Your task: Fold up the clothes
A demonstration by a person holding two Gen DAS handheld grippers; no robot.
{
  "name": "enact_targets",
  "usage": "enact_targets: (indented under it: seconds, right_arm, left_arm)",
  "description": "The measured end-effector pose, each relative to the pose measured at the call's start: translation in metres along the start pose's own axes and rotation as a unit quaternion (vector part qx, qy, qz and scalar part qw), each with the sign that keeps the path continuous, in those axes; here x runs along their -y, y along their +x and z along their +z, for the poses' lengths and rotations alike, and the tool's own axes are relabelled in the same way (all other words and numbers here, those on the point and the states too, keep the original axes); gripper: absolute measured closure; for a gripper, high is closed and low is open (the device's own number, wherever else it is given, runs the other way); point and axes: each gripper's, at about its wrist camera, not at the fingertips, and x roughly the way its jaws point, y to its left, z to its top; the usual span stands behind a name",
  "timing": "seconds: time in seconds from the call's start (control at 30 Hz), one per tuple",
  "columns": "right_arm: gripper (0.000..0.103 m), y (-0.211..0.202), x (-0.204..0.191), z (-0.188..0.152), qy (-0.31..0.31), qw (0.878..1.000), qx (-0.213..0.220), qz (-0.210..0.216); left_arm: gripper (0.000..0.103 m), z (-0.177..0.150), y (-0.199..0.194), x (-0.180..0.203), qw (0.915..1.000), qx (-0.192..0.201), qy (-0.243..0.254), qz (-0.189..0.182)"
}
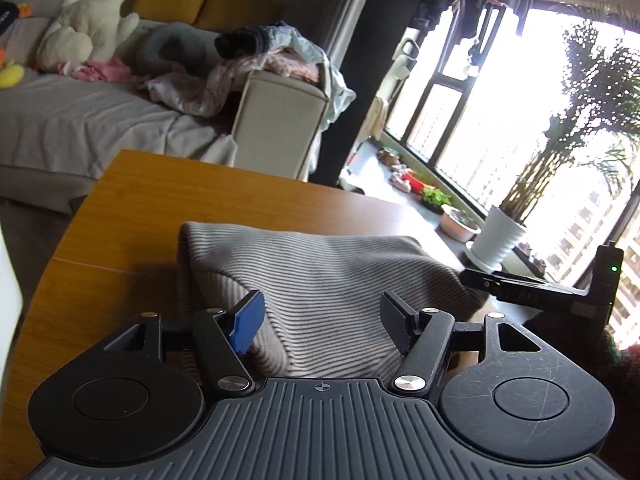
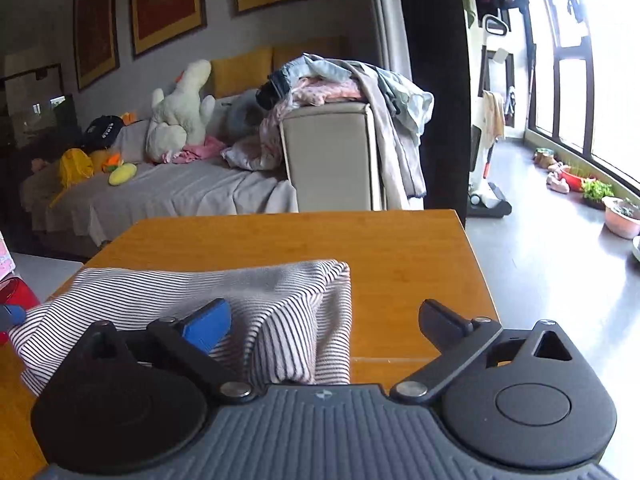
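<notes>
A grey-and-white striped garment (image 1: 320,280) lies folded over on the wooden table (image 1: 160,208). My left gripper (image 1: 322,320) is open, its fingers spread either side of the cloth's near part, just above it. The right gripper's body (image 1: 540,292) shows at the garment's right edge in the left wrist view. In the right wrist view the striped garment (image 2: 240,300) lies at left on the table (image 2: 400,248). My right gripper (image 2: 324,320) is open over the garment's right edge, holding nothing.
A sofa (image 2: 160,192) with soft toys and a pile of clothes (image 2: 340,80) on its armrest stands behind the table. Potted plants (image 1: 504,236) and a window are at right. A vacuum (image 2: 484,184) stands on the floor.
</notes>
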Motion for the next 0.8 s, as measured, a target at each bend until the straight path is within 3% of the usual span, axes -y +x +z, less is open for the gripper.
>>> enact_targets:
  seconds: [0.03,0.07,0.13,0.23,0.4,0.57,0.8]
  right_arm:
    - [0.01,0.004,-0.005,0.002,-0.014,1.0,-0.002,0.009]
    - [0.03,0.009,-0.01,0.004,-0.027,1.0,-0.007,0.015]
    - [0.055,0.024,-0.019,0.005,-0.037,0.999,-0.028,0.028]
    - [0.055,0.046,-0.029,-0.001,-0.046,0.997,-0.048,0.033]
    - [0.049,0.058,-0.027,-0.019,-0.032,0.997,-0.06,0.032]
    - [0.048,0.036,-0.018,-0.037,-0.002,0.997,-0.065,0.045]
    - [0.042,-0.009,-0.036,-0.058,-0.014,0.993,-0.08,0.091]
  left_arm:
    - [0.031,-0.002,0.008,0.0,0.9999,-0.011,-0.006,-0.009]
    - [0.031,-0.004,0.016,-0.001,0.9996,-0.022,-0.011,-0.015]
    - [0.032,-0.009,0.032,-0.006,0.9985,-0.044,-0.027,-0.019]
    - [0.033,-0.017,0.05,-0.019,0.9962,-0.07,-0.05,-0.016]
    - [0.035,-0.015,0.061,-0.033,0.9955,-0.072,-0.058,-0.017]
    - [0.035,-0.008,0.069,-0.041,0.9966,-0.063,-0.053,-0.007]
    - [0.035,0.012,0.09,-0.05,0.9974,-0.052,-0.047,0.018]
